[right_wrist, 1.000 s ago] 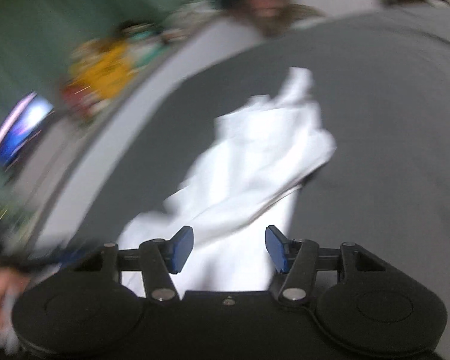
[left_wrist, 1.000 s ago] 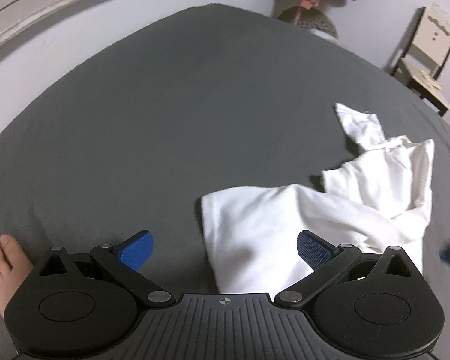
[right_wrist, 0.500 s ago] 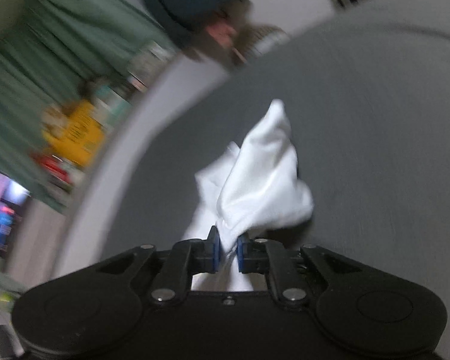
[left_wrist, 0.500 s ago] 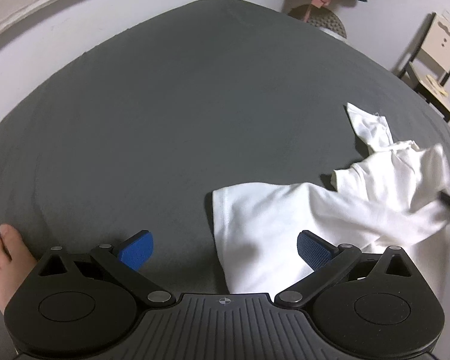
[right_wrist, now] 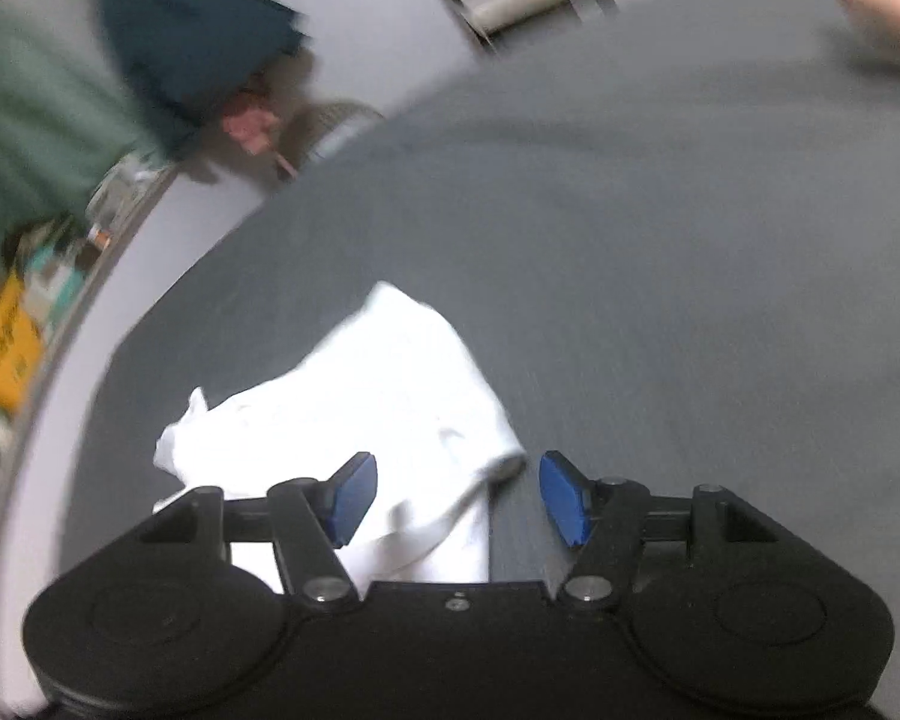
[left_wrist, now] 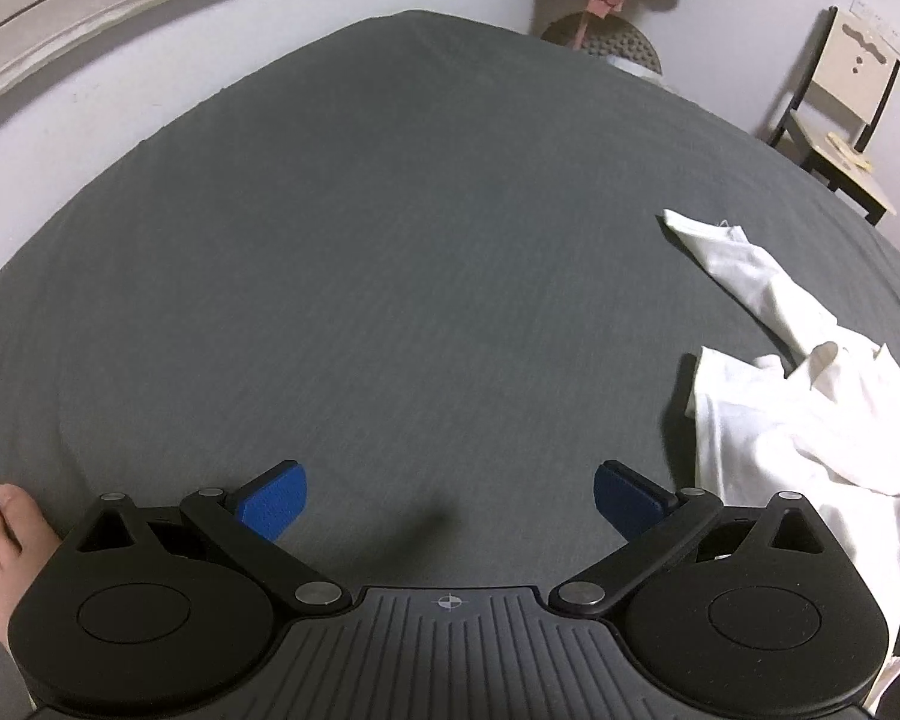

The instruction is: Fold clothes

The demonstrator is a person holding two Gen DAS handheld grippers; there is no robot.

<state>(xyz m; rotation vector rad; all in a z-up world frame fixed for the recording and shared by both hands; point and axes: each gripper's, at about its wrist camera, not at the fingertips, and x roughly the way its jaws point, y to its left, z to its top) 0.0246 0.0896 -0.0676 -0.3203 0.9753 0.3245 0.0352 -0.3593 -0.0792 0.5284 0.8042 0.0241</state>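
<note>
One white shirt point(left_wrist: 804, 420), crumpled, at the right edge of the grey bed point(left_wrist: 390, 240). Left hand-held gripper point(left_wrist: 447, 501): wide, over bare sheet. Right hand-held gripper point(right_wrist: 457, 495): jaws opening, cloth between, not pinched. One chair point(left_wrist: 840, 114) and one bare foot point(left_wrist: 6, 546) nearby.

No text, label or number is legible; the yellow package point(right_wrist: 3, 342) is too blurred.

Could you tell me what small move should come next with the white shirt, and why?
Probably bring the left gripper across to the white shirt and take its near edge. The shirt lies crumpled on the grey sheet, the right gripper is opening with cloth loose between its jaws, and the left is open and empty.
</note>
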